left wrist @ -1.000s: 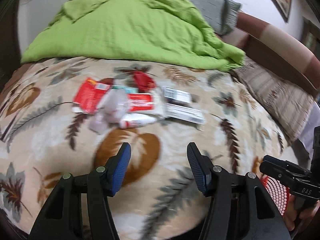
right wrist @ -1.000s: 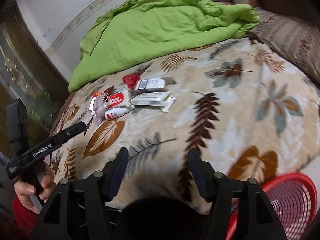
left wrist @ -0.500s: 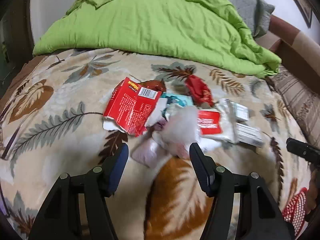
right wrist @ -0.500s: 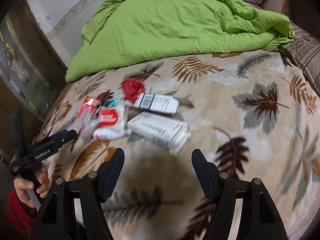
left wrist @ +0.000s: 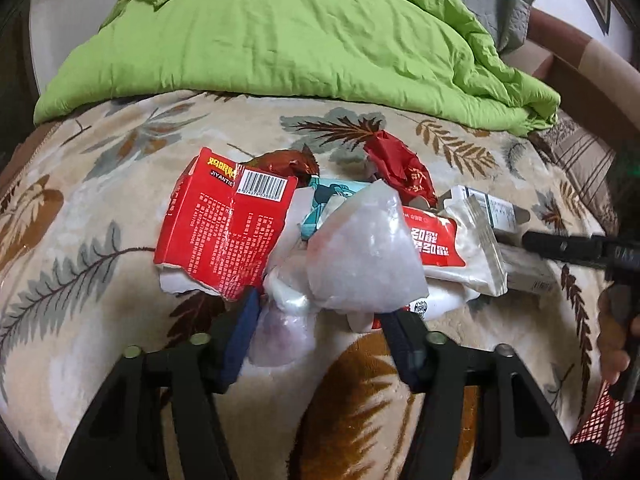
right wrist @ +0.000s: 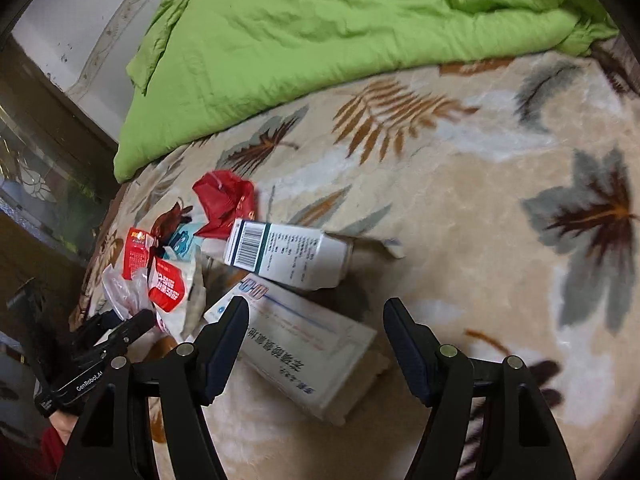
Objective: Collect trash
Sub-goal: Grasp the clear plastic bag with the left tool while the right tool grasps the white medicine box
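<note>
Both grippers have closed in on the trash pile, jaws spread, nothing picked up yet.

A second ago the pile lay well ahead of both tools; now the left gripper (left wrist: 320, 320) straddles the clear bag (left wrist: 360, 256), which bulges up between its blue pads, with the red carton (left wrist: 224, 228) just ahead-left and the red-white sachet (left wrist: 448, 244) ahead-right. Its jaws are released, and I cannot tell whether the pads touch the bag. The right gripper (right wrist: 316, 336), also released, has come over the near end of the flat white box (right wrist: 312, 356), which lies between its fingers; the barcode box (right wrist: 288, 256) sits just beyond, the red wrapper (right wrist: 224, 200) farther ahead-left. The approach looks finished, so closing on bag and box should come next. The red basket (left wrist: 600, 424) shows at the left view's lower right edge, beside the blanket (right wrist: 480, 200).
</note>
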Demonstrator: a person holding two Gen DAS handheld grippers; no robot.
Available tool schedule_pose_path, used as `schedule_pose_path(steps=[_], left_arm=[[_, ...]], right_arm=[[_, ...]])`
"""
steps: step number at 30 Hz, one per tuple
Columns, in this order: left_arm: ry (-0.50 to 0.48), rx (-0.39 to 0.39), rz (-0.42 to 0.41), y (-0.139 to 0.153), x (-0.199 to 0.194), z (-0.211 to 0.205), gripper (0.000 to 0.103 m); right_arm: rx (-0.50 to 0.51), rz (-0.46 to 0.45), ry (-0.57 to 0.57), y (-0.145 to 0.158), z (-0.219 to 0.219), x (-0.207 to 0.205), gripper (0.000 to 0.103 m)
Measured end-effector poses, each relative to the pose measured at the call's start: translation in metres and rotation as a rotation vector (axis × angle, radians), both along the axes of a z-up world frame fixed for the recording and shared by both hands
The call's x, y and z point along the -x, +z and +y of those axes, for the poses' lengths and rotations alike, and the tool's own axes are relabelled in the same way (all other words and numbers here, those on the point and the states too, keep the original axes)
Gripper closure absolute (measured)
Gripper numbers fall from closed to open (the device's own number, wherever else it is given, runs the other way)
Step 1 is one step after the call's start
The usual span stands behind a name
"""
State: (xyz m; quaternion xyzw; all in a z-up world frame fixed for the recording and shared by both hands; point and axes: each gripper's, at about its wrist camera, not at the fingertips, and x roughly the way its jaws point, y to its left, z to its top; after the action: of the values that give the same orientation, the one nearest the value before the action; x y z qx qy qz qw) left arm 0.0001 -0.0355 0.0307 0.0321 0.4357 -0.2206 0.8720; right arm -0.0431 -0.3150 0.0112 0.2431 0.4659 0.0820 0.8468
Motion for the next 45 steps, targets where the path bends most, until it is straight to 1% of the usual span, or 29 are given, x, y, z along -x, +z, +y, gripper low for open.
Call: schedule_pose_path(steps=[2, 4, 6, 8, 12, 14, 15, 16, 19, 22, 24, 26, 28, 32, 35, 37, 38, 41, 45], left_arm=[[0.013, 0.012, 0.003, 0.001, 0.000, 0.004, 0.054], [0.029, 0.027, 0.007, 0.002, 0.000, 0.008, 0.058], [0.043, 0.051, 0.016, 0.004, 0.000, 0.012, 0.059], [0.051, 0.061, 0.016, 0.006, 0.001, 0.013, 0.061], [0.041, 0.058, -0.002, 0.011, 0.008, 0.009, 0.061], [0.036, 0.049, -0.016, 0.013, 0.012, 0.008, 0.061], [0.036, 0.044, -0.024, 0.014, 0.014, 0.007, 0.061], [0.037, 0.043, -0.029, 0.016, 0.016, 0.007, 0.061], [0.041, 0.039, -0.042, 0.019, 0.019, 0.008, 0.061], [0.052, 0.038, -0.061, 0.024, 0.024, 0.008, 0.061], [0.055, 0.038, -0.072, 0.027, 0.030, 0.007, 0.061], [0.055, 0.029, -0.087, 0.031, 0.036, 0.006, 0.061], [0.055, 0.010, -0.111, 0.034, 0.045, 0.005, 0.061], [0.067, 0.011, -0.123, 0.039, 0.057, 0.007, 0.061], [0.088, 0.036, -0.113, 0.041, 0.070, 0.013, 0.061], [0.096, 0.050, -0.112, 0.042, 0.080, 0.015, 0.061], [0.099, 0.039, -0.129, 0.043, 0.088, 0.013, 0.061], [0.084, 0.009, -0.175, 0.047, 0.102, 0.006, 0.061], [0.073, 0.003, -0.172, 0.045, 0.116, -0.001, 0.061]], right_arm=[[-0.040, 0.014, 0.043, -0.003, 0.010, 0.005, 0.027], [-0.052, 0.026, 0.091, -0.004, 0.020, 0.012, 0.027], [-0.042, 0.030, 0.150, -0.002, 0.035, 0.021, 0.027], [-0.010, 0.025, 0.188, -0.001, 0.048, 0.025, 0.027], [0.133, 0.005, 0.202, 0.002, 0.073, 0.022, 0.027], [0.176, 0.001, 0.189, 0.002, 0.081, 0.016, 0.028], [0.190, -0.001, 0.183, 0.002, 0.083, 0.016, 0.035], [0.204, -0.001, 0.176, 0.002, 0.084, 0.015, 0.046], [0.203, -0.007, 0.140, 0.004, 0.085, 0.021, 0.046], [0.167, -0.008, 0.093, 0.007, 0.087, 0.037, 0.047], [0.159, -0.024, 0.072, 0.015, 0.089, 0.049, 0.047], [0.162, -0.068, 0.021, 0.028, 0.085, 0.062, 0.047], [0.112, -0.081, 0.004, 0.037, 0.083, 0.073, 0.047], [0.153, -0.116, -0.023, 0.043, 0.087, 0.094, 0.047], [0.128, -0.146, -0.087, 0.046, 0.080, 0.108, 0.047], [0.100, -0.146, -0.121, 0.043, 0.075, 0.113, 0.047], [0.091, -0.145, -0.134, 0.042, 0.073, 0.117, 0.047], [0.106, -0.175, -0.159, 0.048, 0.072, 0.125, 0.047], [0.137, -0.205, -0.172, 0.054, 0.075, 0.132, 0.047]])
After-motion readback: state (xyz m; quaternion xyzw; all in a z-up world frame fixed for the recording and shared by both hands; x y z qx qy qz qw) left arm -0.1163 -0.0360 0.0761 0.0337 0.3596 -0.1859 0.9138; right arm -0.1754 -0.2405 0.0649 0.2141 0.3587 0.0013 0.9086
